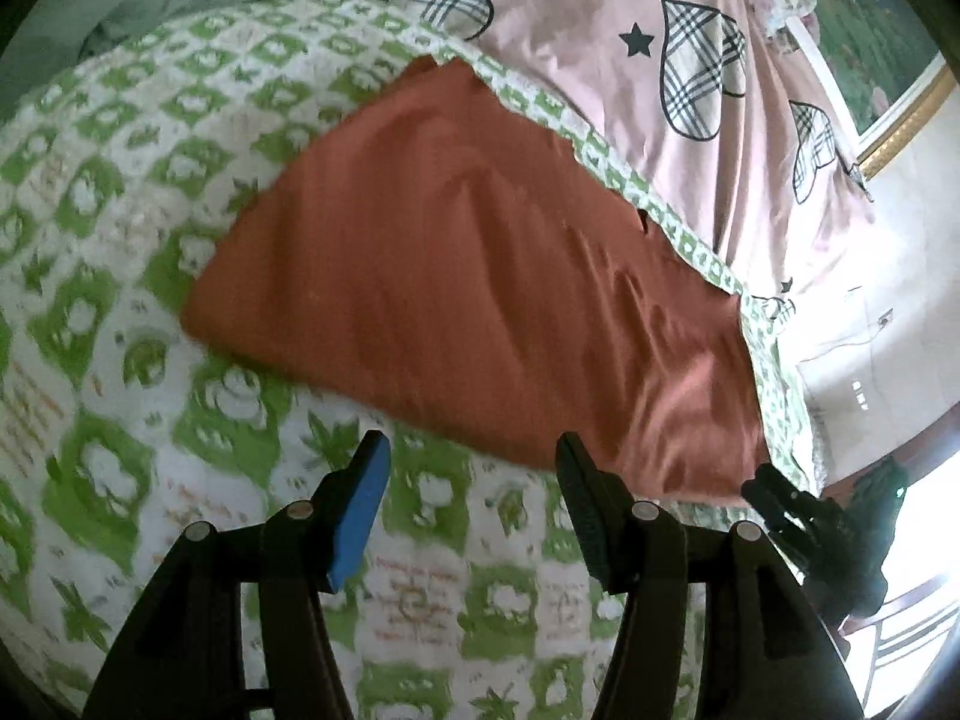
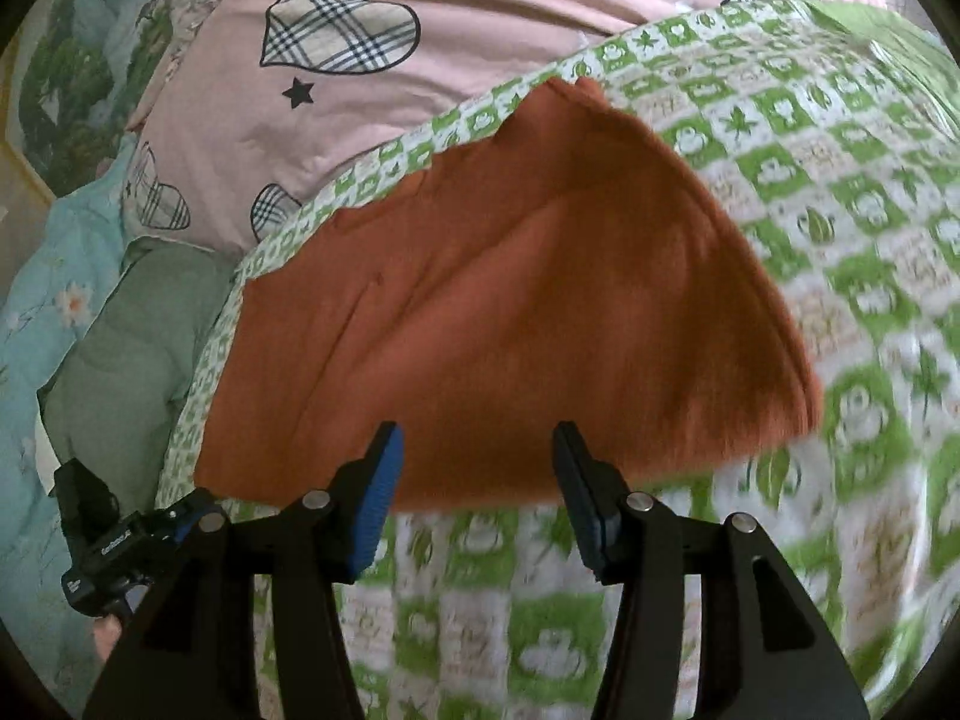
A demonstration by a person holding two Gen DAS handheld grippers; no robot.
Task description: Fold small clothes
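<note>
A rust-orange garment [image 1: 456,276] lies folded and flat on a green-and-white patterned blanket [image 1: 120,240]. It also shows in the right wrist view [image 2: 510,312]. My left gripper [image 1: 474,462] is open and empty, hovering just short of the garment's near edge. My right gripper [image 2: 477,450] is open and empty, its fingertips over the garment's near edge. The right gripper shows at the right edge of the left wrist view [image 1: 816,528], and the left gripper at the lower left of the right wrist view [image 2: 120,534].
The blanket [image 2: 840,210] covers a bed with a pink quilt [image 1: 690,60] printed with plaid hearts behind it. A grey-green cloth [image 2: 132,336] and a light-blue floral sheet [image 2: 54,276] lie to the left. A gold-framed picture [image 1: 900,108] hangs on the wall.
</note>
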